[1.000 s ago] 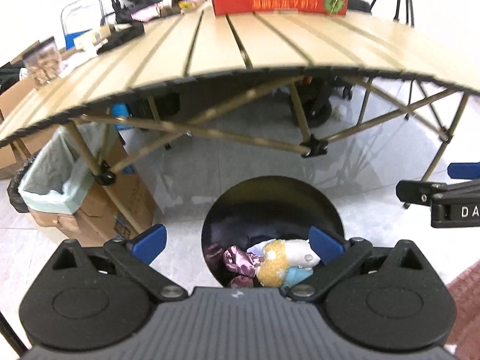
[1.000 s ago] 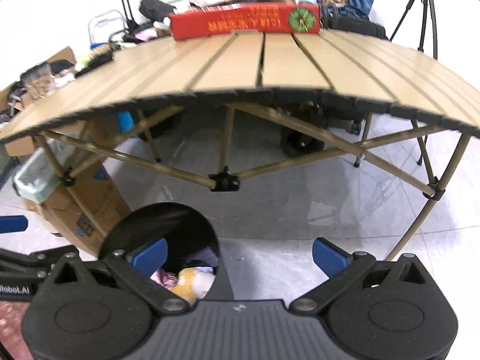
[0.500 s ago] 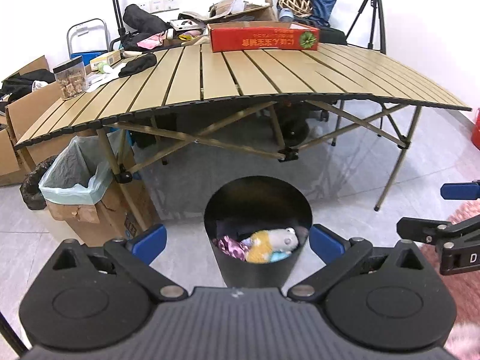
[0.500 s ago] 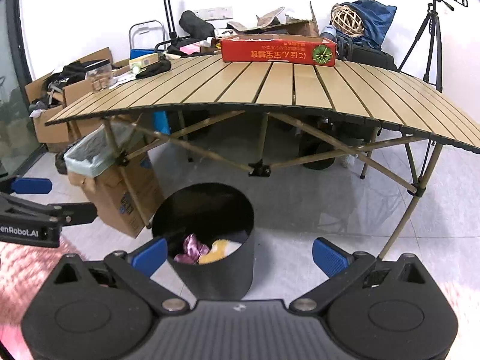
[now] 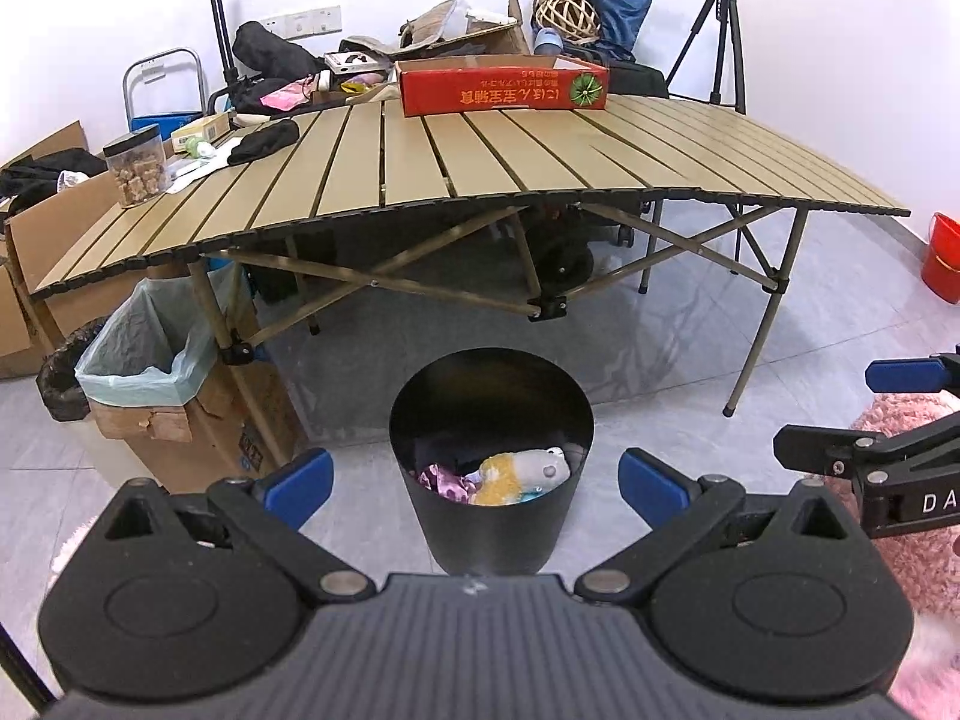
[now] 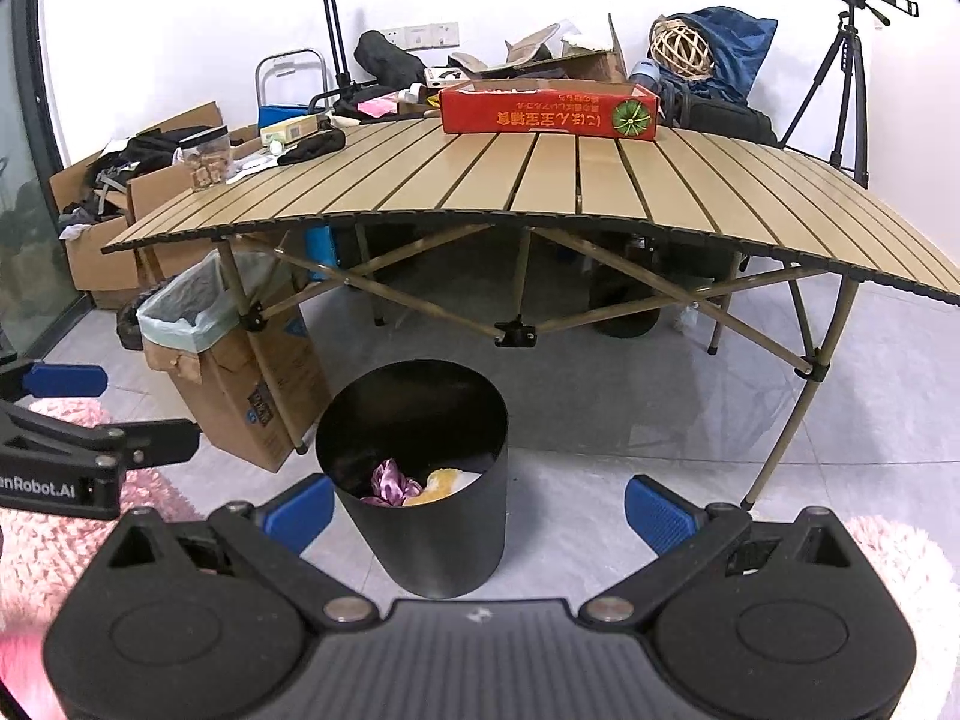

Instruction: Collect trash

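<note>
1. Now both cameras sit higher and farther back than a second ago: the slatted table (image 5: pixel 480 162) shows its whole top, where before mostly its underside and edge filled the view, and the black bin (image 5: pixel 491 462) that was cropped by the grippers stands whole on the grey floor in front of the table.
2. Left gripper (image 5: pixel 474 483): its blue-tipped fingers (image 5: pixel 300 477) are spread wide with nothing between them, the bin seen in the gap.
3. Bin: upright, long axis vertical, open mouth up. Trash lies low inside: a crumpled purple wrapper (image 5: pixel 444 480) on the left, touching a yellow-and-white soft toy (image 5: pixel 519 471) whose length runs left to right, white end to the right.
4. Right gripper (image 6: pixel 480 507): fingers (image 6: pixel 657 513) also wide and empty; the bin (image 6: pixel 420 480) stands left of centre in its view.
5. Along the table's far edge rests a red carton (image 5: pixel 504 87), long side across.
6. Pink fluffy rug (image 5: pixel 912 516) lies at the right.
</note>
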A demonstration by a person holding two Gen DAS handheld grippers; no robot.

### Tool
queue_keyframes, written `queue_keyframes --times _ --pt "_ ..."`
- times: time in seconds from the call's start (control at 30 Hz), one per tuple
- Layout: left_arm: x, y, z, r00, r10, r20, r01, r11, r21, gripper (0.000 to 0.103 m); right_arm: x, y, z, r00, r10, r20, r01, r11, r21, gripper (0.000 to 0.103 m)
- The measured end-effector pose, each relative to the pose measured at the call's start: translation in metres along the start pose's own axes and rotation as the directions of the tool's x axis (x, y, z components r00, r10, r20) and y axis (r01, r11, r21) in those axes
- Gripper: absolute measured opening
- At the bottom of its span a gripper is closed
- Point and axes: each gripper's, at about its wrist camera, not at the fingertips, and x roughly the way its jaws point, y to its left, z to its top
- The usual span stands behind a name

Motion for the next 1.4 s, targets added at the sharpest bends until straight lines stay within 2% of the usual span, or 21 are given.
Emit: queue_keyframes --times 1.4 --pt "-0.0033 0.0016 0.0016 1.0 0.005 0.009 -0.005 1.0 -0.003 0.103 -0.0038 0.0057 -0.0005 1.0 -0.004 0.006 0.004 1.0 -0.009 0.103"
